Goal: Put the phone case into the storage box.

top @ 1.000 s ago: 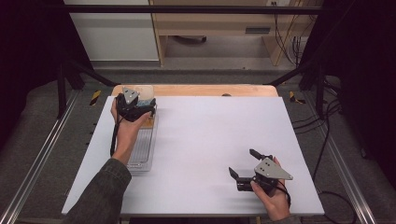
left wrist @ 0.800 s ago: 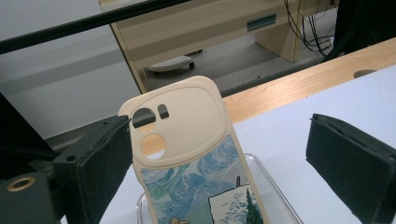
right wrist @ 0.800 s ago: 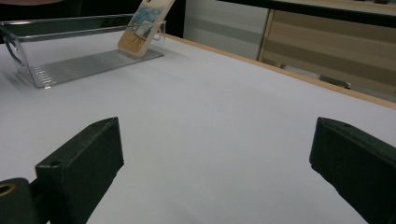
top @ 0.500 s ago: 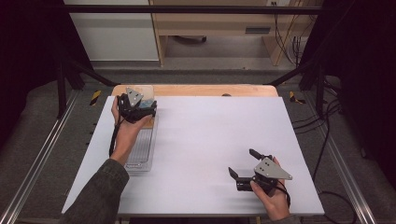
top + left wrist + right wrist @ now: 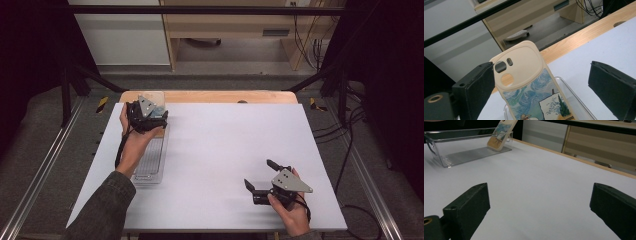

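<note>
Up at the far left of the white worktop (image 5: 225,150), the left tool (image 5: 540,82) hovers over the far end of a clear plastic tray (image 5: 150,165), its jaws spread wide. Between them stands a cream phone case (image 5: 529,82) with a painted blue-sky scene on its back, camera cut-outs uppermost. Its lower end sits inside the tray, and it leans tilted rather than flat; the left jaw looks to be touching its edge, though the angle makes that hard to confirm, while the right jaw is well apart from it. From the right gripper view the phone case (image 5: 501,133) rests propped against the tray's (image 5: 461,152) far end wall. The right tool (image 5: 262,180) lies low over the near right of the worktop, jaws wide apart with nothing between them, well apart from the tray.
</note>
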`<state>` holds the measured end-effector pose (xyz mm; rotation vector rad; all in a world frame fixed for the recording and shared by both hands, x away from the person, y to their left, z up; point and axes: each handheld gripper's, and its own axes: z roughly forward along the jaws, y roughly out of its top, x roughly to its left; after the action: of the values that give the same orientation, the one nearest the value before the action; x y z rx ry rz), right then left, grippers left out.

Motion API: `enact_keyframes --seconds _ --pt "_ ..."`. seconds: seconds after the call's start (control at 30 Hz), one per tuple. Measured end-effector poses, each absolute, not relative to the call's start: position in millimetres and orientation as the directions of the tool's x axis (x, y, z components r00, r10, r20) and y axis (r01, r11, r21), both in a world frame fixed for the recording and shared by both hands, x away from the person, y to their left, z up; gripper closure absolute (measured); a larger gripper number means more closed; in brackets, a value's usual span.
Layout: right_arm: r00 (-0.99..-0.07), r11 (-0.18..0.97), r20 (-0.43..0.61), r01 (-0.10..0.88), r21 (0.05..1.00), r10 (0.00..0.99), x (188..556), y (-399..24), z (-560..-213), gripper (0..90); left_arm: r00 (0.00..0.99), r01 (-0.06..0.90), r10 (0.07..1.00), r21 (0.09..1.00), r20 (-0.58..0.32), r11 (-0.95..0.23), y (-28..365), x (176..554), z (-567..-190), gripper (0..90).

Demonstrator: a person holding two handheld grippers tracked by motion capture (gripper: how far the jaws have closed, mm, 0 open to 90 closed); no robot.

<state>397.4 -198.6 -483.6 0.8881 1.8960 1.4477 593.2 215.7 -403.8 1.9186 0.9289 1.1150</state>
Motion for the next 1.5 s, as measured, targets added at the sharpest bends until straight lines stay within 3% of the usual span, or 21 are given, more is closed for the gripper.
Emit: enact_keyframes --seconds 1.07,1.5 --pt "-0.604 0.19 -0.059 0.154 0.97 0.795 397 -197 -483 2.8 0.419 0.104 0.74 0.782 0.526 -0.615 192 573 -397 7.0" --pt "-0.604 0.194 -0.065 0.151 0.969 0.795 397 -196 -483 2.8 0.425 0.067 0.725 0.78 0.542 -0.622 186 564 -392 7.2"
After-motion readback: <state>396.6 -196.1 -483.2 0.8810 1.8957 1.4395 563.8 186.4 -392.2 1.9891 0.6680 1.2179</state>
